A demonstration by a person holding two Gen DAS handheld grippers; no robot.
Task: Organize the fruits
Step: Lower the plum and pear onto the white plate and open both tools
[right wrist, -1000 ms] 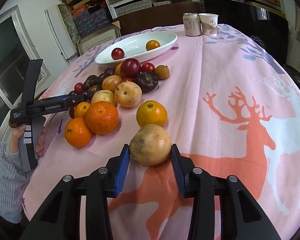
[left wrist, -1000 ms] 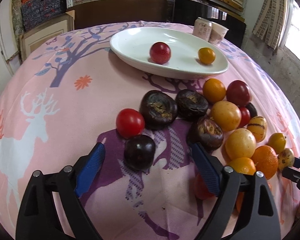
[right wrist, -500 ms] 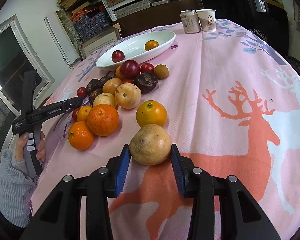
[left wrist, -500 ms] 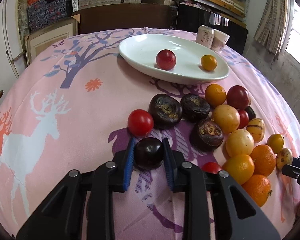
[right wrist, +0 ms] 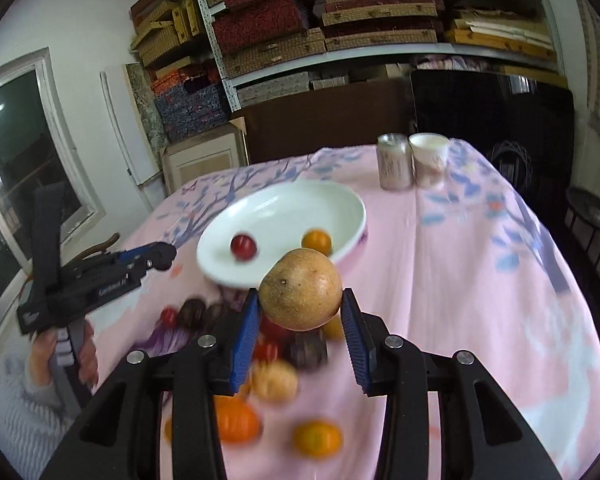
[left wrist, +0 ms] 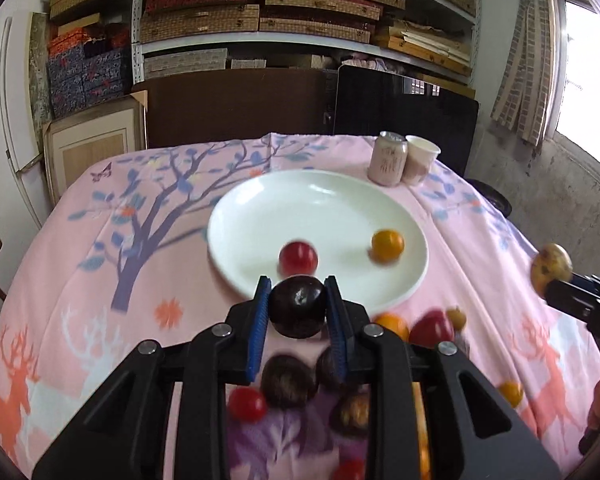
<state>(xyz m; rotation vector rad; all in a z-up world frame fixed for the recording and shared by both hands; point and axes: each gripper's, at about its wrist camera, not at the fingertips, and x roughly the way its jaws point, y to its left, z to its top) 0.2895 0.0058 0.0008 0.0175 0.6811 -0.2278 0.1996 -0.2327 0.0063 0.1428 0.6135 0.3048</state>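
Left gripper (left wrist: 298,312) clamped on a dark purple fruit (left wrist: 298,311), frame centre, just below the white plate (left wrist: 260,216). Right gripper (right wrist: 300,312) clamped on a tan round fruit (right wrist: 300,289), also centre, in front of the plate's near rim. Plate holds a red fruit (left wrist: 298,257) and an orange fruit (left wrist: 387,245). Remaining fruit blurred on the tablecloth (right wrist: 480,280), lower frame.

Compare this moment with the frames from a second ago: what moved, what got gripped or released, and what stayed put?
The left gripper closed on the dark purple fruit and lifted it off the cloth toward the white plate. The right gripper, already clamped on the tan fruit, raised it too. Unchanged: the red fruit and orange fruit in the plate, the can and the cup.
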